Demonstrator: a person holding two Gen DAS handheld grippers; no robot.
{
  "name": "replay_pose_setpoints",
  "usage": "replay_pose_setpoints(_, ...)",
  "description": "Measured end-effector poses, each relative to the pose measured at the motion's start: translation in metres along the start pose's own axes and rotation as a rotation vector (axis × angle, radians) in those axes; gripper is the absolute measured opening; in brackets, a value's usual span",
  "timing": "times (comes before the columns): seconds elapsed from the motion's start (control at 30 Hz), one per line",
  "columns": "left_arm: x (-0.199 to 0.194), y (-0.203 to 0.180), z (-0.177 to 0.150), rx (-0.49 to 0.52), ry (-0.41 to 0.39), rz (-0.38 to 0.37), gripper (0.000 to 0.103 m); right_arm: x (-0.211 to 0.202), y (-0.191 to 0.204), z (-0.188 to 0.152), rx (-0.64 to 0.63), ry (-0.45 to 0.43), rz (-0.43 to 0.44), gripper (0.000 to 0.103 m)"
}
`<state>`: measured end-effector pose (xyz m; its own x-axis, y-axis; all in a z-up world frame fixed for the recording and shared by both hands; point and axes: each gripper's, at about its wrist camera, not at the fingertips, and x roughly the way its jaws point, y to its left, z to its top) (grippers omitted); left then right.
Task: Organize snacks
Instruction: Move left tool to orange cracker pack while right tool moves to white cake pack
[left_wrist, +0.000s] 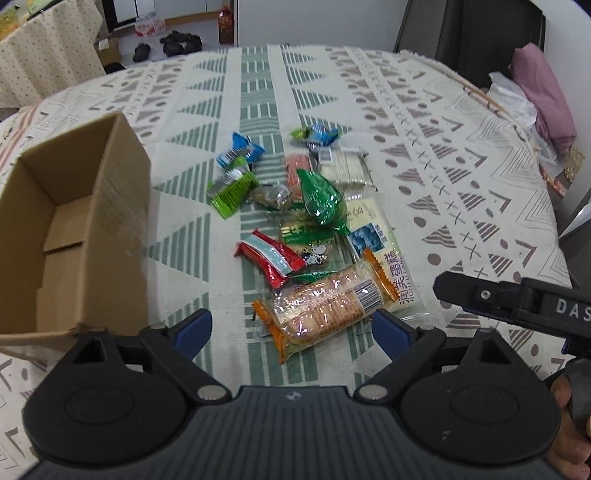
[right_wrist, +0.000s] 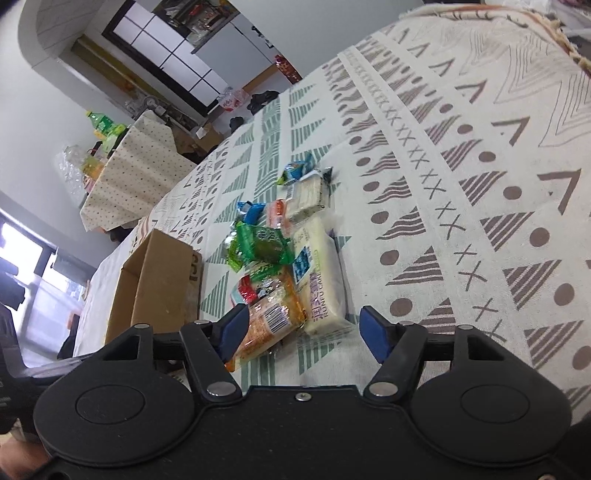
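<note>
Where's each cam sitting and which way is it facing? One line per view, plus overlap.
Left wrist: on the left tongs, looking down at the snack pile, box at left; right tongs and a hand show.
Right wrist: on the right tongs, rolled, facing along the table over the snacks.
Shared: biscuit pack, box.

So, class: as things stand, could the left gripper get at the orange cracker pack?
Probably yes. The orange cracker pack lies on top at the near edge of the pile, right ahead of the left gripper, whose jaws stand open wider than the pack, with nothing between them.
</note>
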<state>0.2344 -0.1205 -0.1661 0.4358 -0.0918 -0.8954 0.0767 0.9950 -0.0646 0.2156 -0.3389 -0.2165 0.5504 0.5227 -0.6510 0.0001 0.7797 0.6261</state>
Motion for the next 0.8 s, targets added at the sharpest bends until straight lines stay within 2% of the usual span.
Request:
replay_pose_setpoints(0.23, 0.027, -0.011, 0.006, 0.032, 0.039, 0.014, 0.093, 0.025, -0.007, 0.01, 0.015, 0.035, -0.038, 0.058)
replay_pose_setpoints(0.37, 0.039, -0.016, 0.008, 0.049, 0.051, 0.029, 0.093, 0.031, -0.015, 0.013, 0.053, 0.053, -0.028, 0.055)
replay_pose_setpoints(0.7, 0.055, -0.009, 0.013, -0.003, 0.055, 0.062, 0.093, 0.049, -0.018, 0.018, 0.048, 0.07, -0.033, 0.054)
replay_pose_setpoints(0.8, 0.052, -0.007, 0.015, -0.011, 0.04, 0.049, 0.085, 0.056, -0.016, 0.02, 0.028, 0.076, -0.039, 0.052)
